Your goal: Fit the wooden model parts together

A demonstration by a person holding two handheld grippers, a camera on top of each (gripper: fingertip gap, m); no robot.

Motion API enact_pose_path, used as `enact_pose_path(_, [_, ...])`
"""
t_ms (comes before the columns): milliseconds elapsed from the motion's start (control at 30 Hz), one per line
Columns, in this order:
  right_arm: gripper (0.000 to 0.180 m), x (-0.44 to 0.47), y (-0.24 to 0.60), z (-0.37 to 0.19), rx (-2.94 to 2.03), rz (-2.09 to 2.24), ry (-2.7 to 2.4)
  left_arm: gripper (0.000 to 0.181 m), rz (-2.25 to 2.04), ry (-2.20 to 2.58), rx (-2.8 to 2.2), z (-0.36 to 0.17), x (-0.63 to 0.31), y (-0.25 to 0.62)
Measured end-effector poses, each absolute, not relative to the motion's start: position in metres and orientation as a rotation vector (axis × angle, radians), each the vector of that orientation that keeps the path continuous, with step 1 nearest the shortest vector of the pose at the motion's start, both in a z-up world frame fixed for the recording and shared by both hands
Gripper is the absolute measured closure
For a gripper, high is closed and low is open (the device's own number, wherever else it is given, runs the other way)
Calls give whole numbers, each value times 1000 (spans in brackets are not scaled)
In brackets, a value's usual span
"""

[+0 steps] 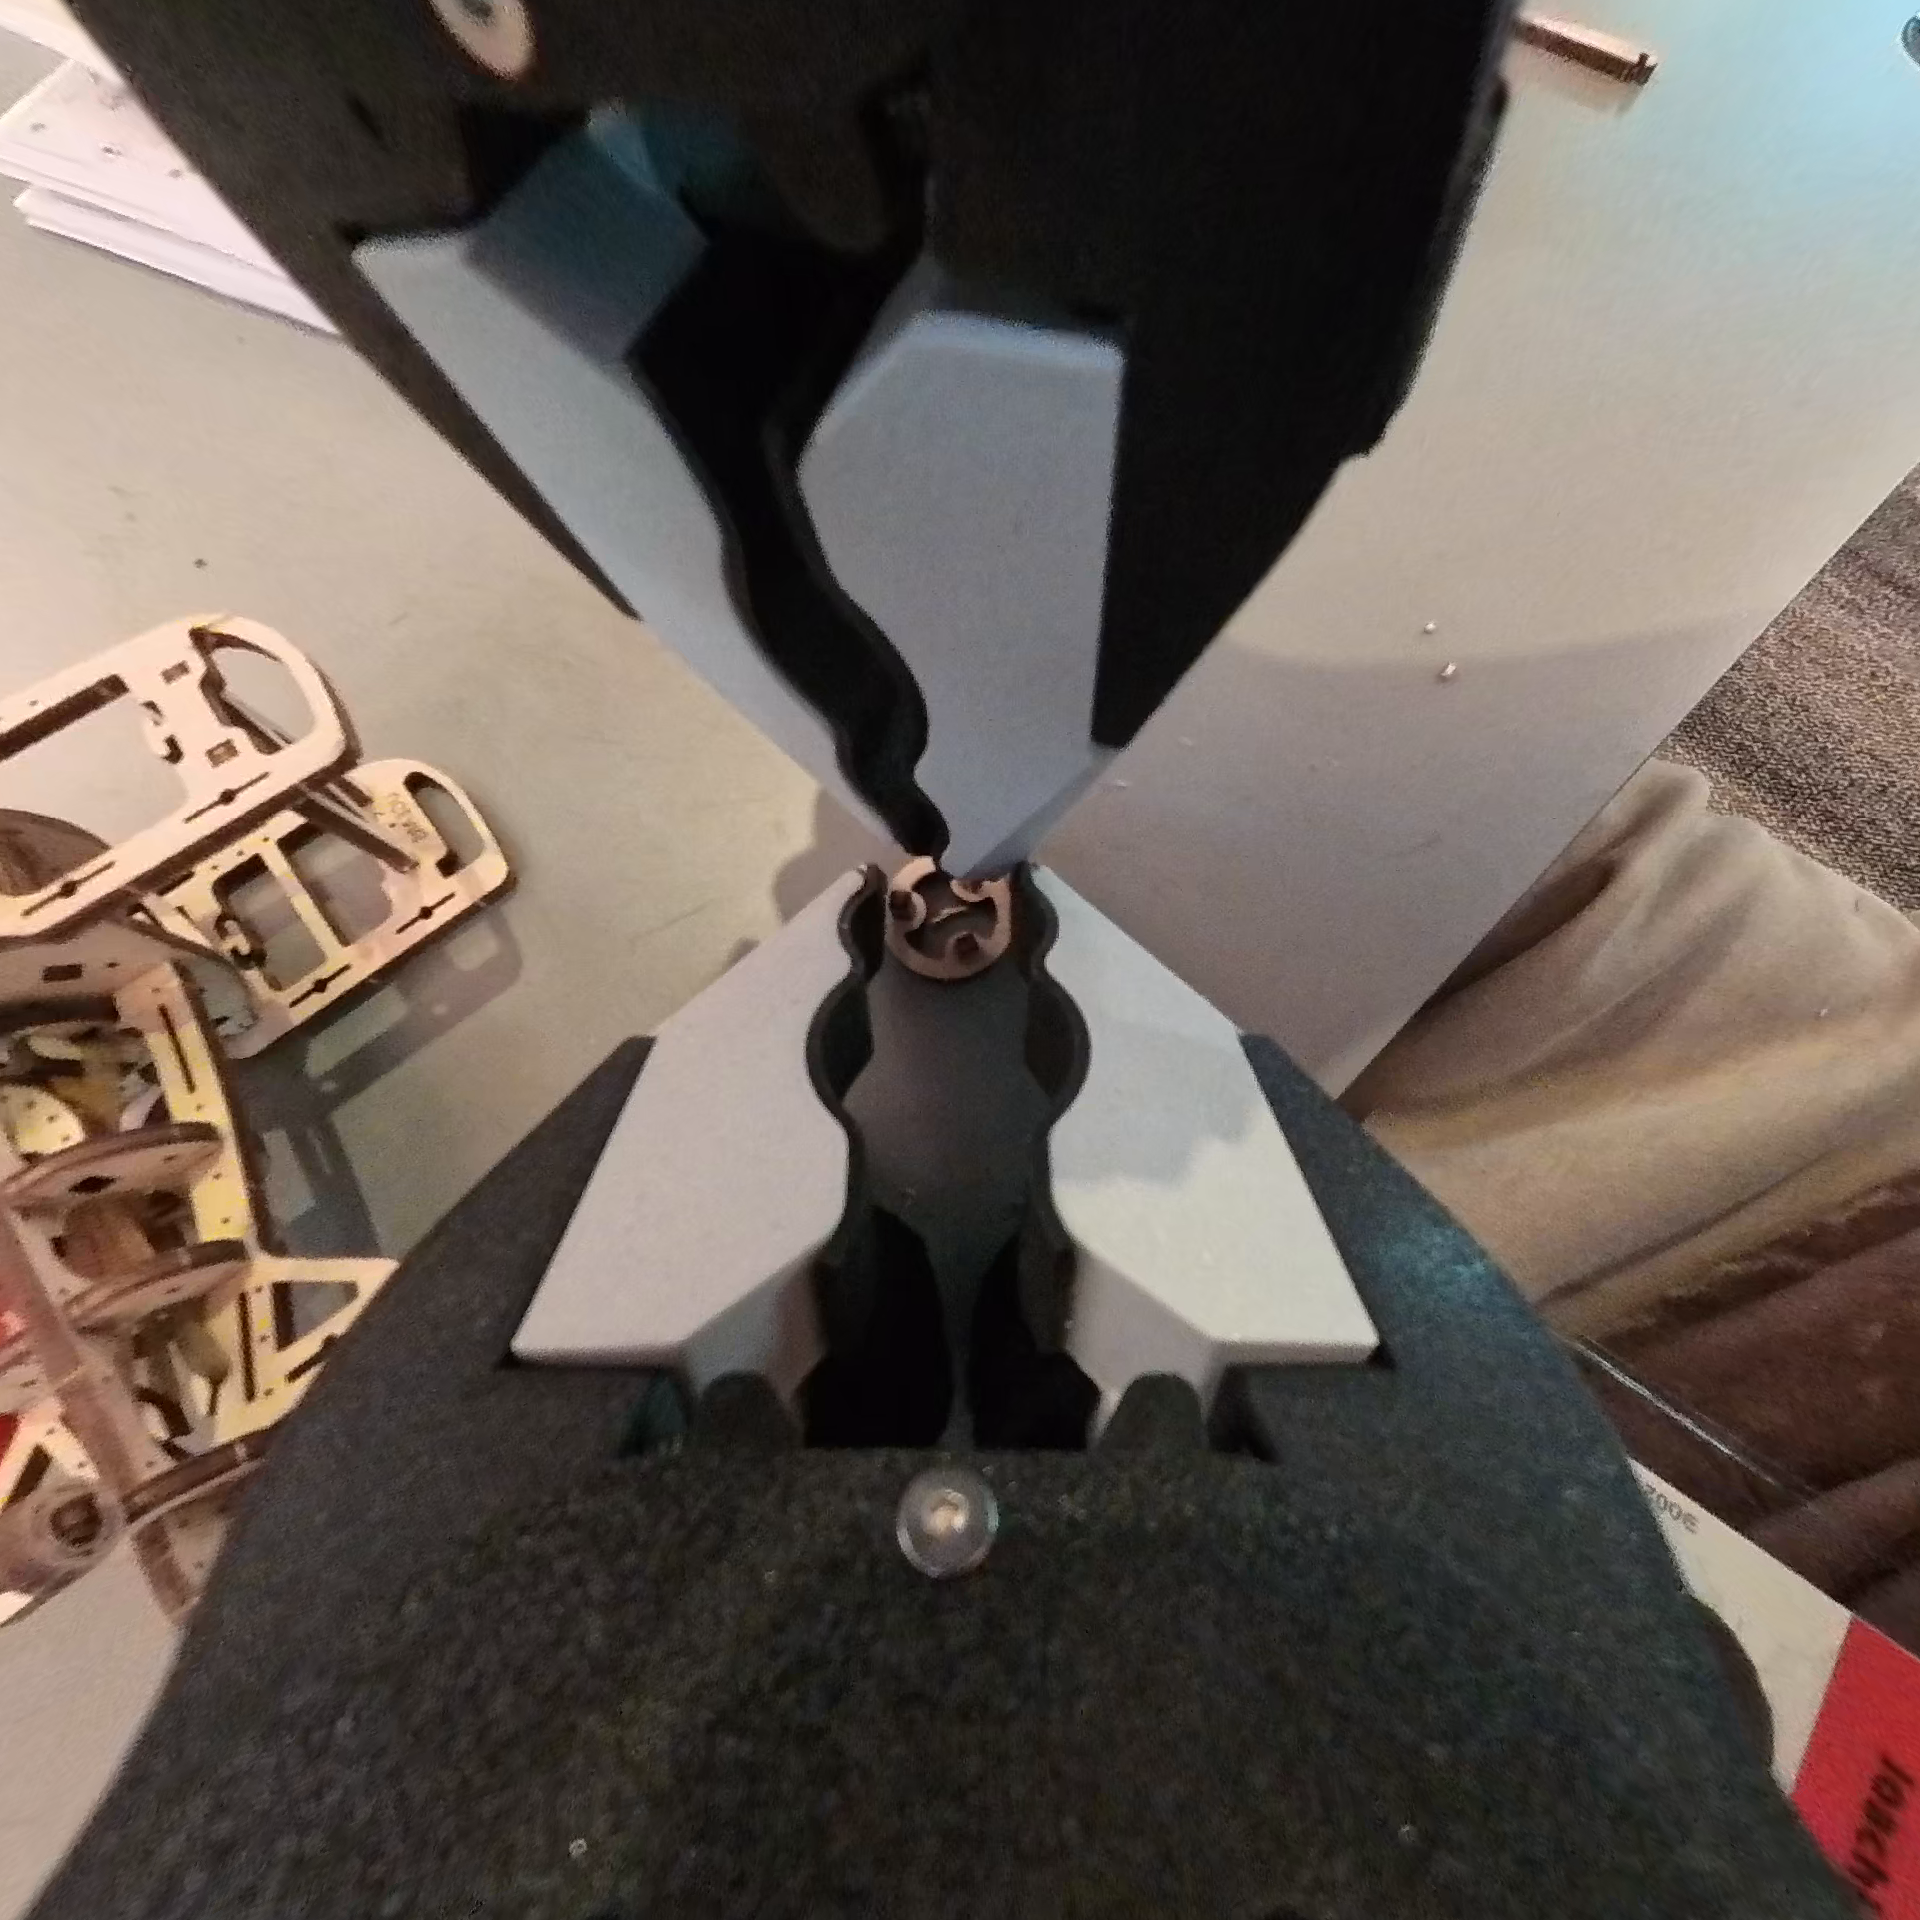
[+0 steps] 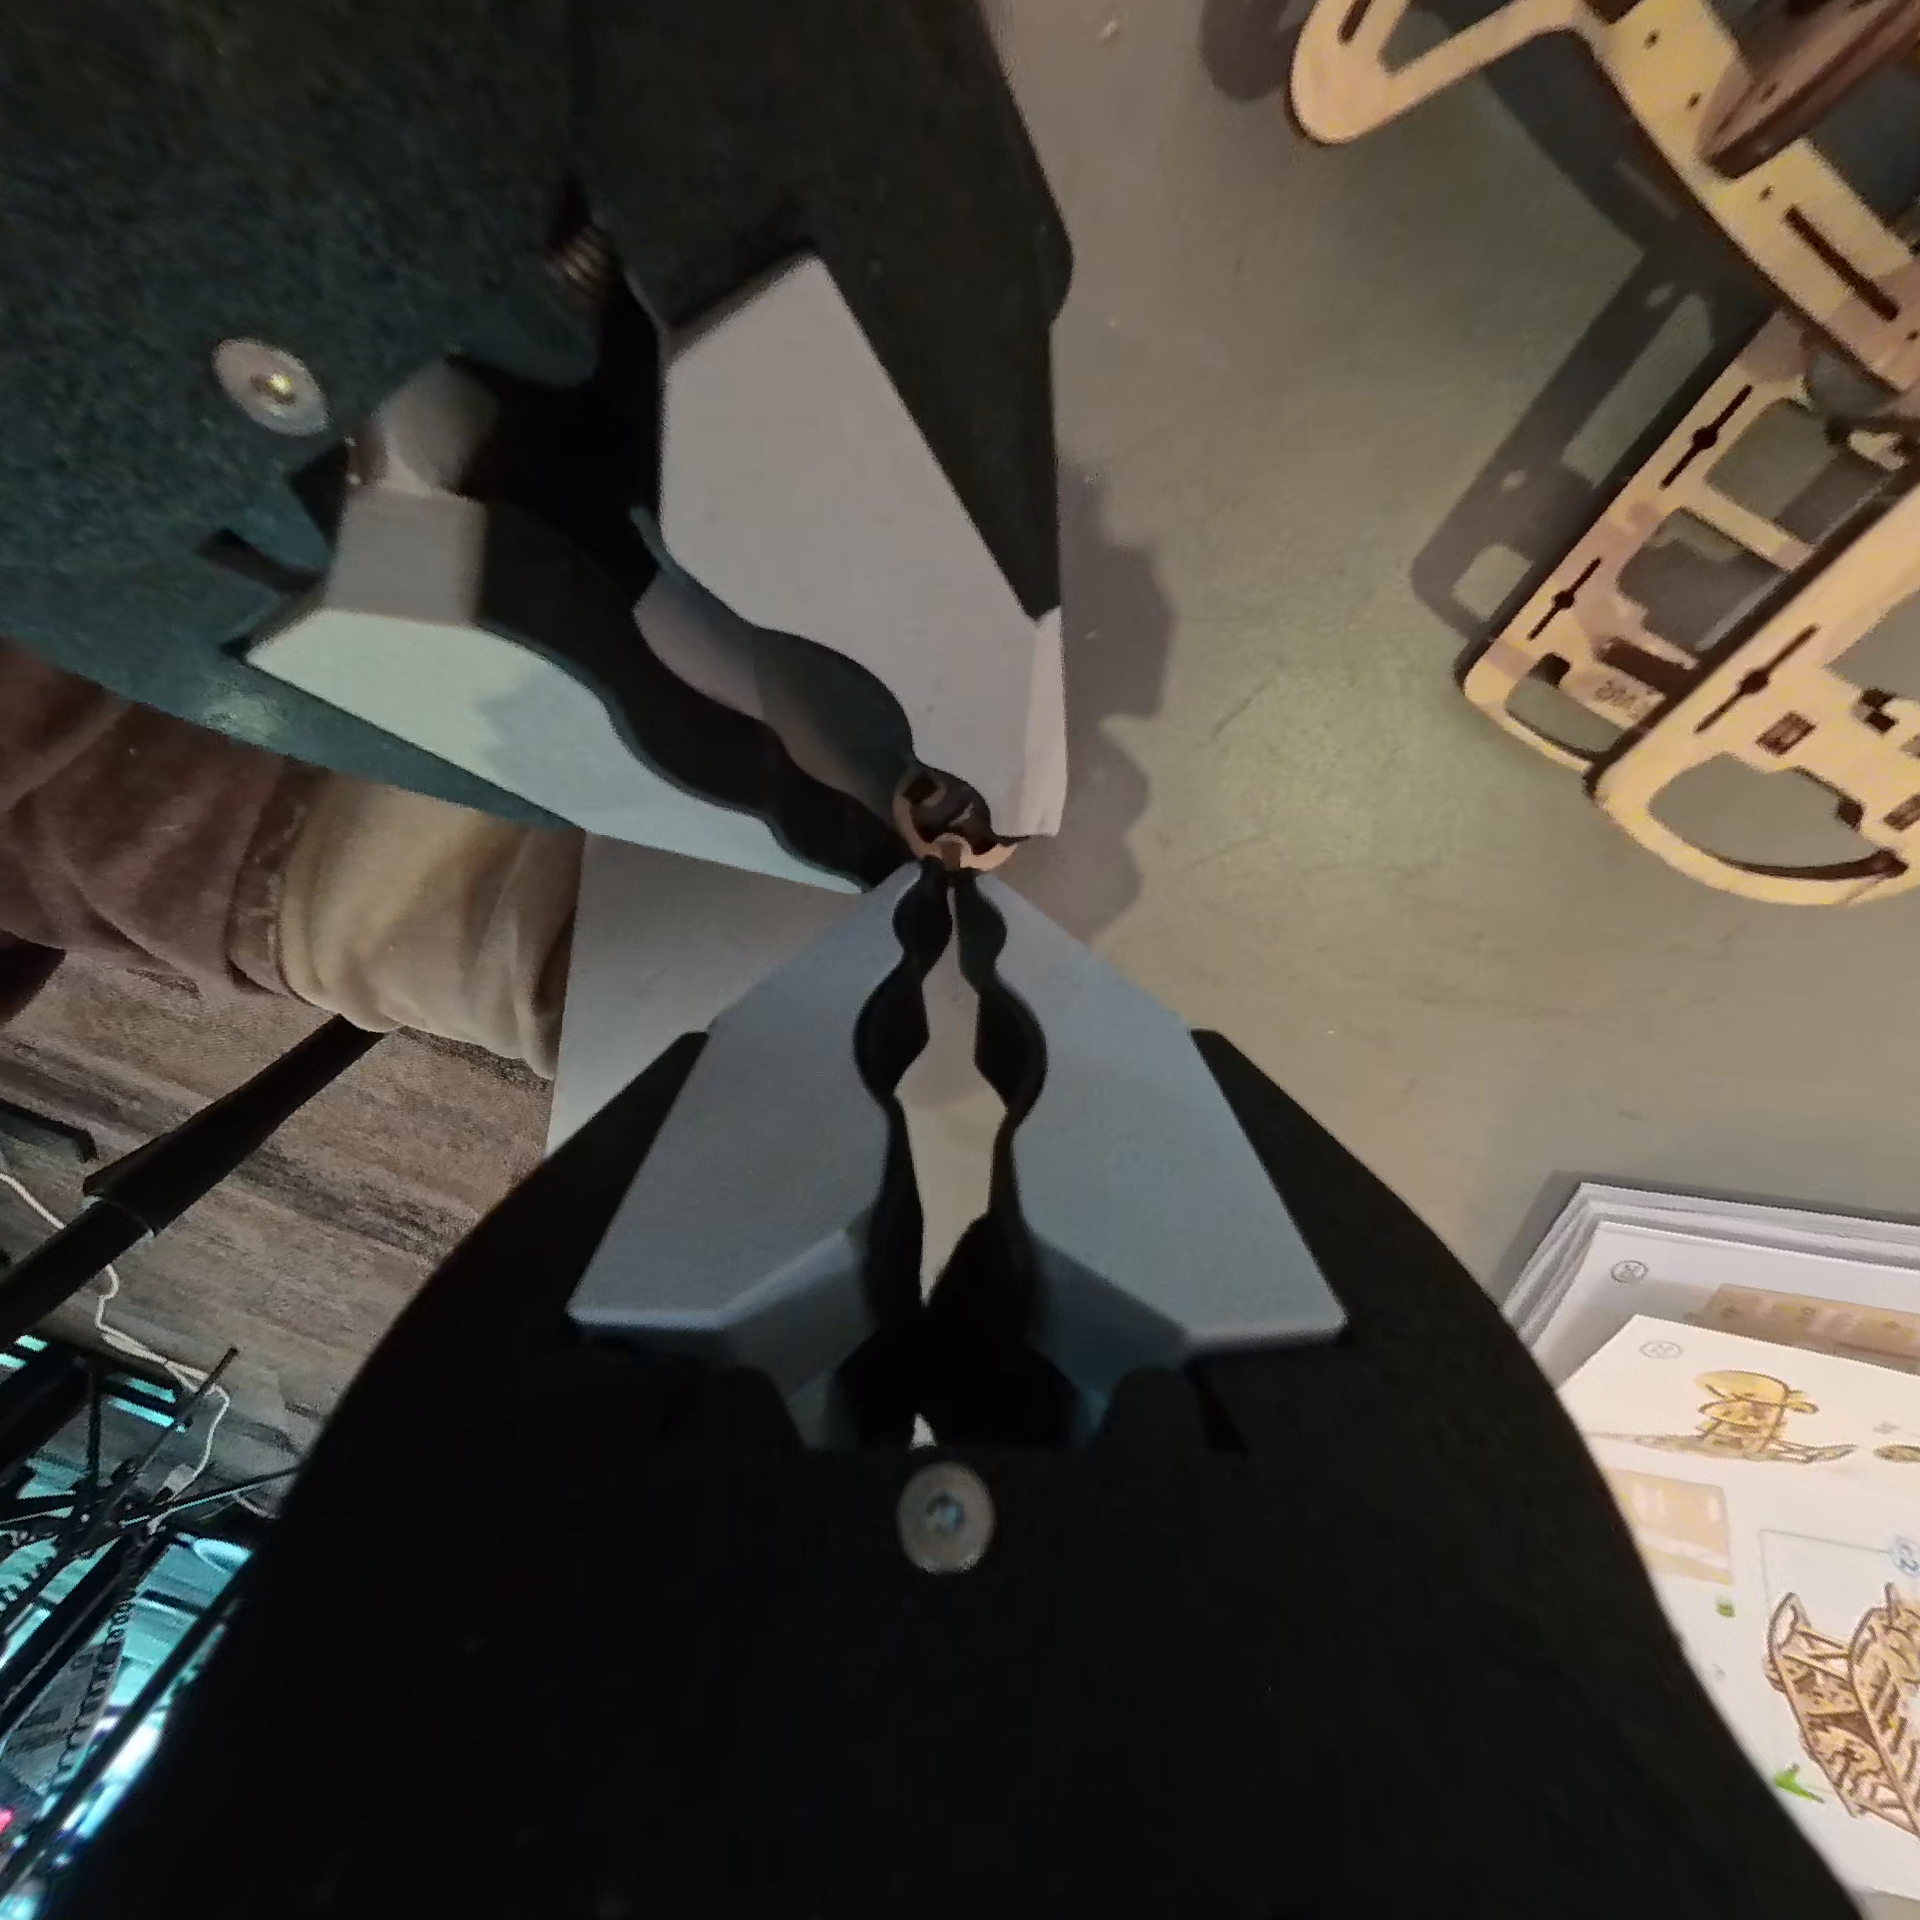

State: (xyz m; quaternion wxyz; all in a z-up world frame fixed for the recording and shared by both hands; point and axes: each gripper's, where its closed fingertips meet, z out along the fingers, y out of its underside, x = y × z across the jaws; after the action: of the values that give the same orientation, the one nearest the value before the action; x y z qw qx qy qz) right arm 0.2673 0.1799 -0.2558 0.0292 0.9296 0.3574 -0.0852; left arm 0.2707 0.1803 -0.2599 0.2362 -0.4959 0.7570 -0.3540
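Note:
My left gripper [image 1: 948,906] is shut on a small round wooden disc [image 1: 948,928] with cut-outs and holds it by its edges above the grey table [image 1: 416,468]. My right gripper [image 2: 948,881] comes in from the top of the left wrist view [image 1: 948,847]. It is shut, tips against the disc's rim, on a tiny wooden piece [image 2: 951,854] that barely shows. In the right wrist view the left gripper [image 2: 940,821] reaches in from the upper left with the disc [image 2: 932,802]. The two grippers meet tip to tip.
A partly built wooden model [image 1: 208,935] lies on the table; it also shows in the right wrist view [image 2: 1714,520]. Instruction sheets [image 2: 1766,1507] lie nearby. The table edge [image 1: 1558,883] runs close by, with a beige fabric-covered limb [image 1: 1662,1039] beyond it.

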Motion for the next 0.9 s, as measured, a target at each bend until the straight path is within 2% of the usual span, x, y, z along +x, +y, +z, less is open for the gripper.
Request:
enact_pose_path(367, [180,268,180,-257,2908,-267,1169,159,-970,2073,-1363,-260,271,180])
enact_pose_path(533, [179,266,180,-256,3018,-388,1039,159,-982,2068,-1361,-259,271,180])
enact_pose_path(667, [174,268,181,-253,3124,-444,1009,159,-992,2064,-1351,-259,271,180])
enact_pose_path(767, [164,278,179,-248,3205,-458,954,159,-992,2062,-1354,-259,271,180])
enact_pose_path(900, [162,273,183,-236,3409,-802,687,159,-995,2045,-1358,-258,271,181])
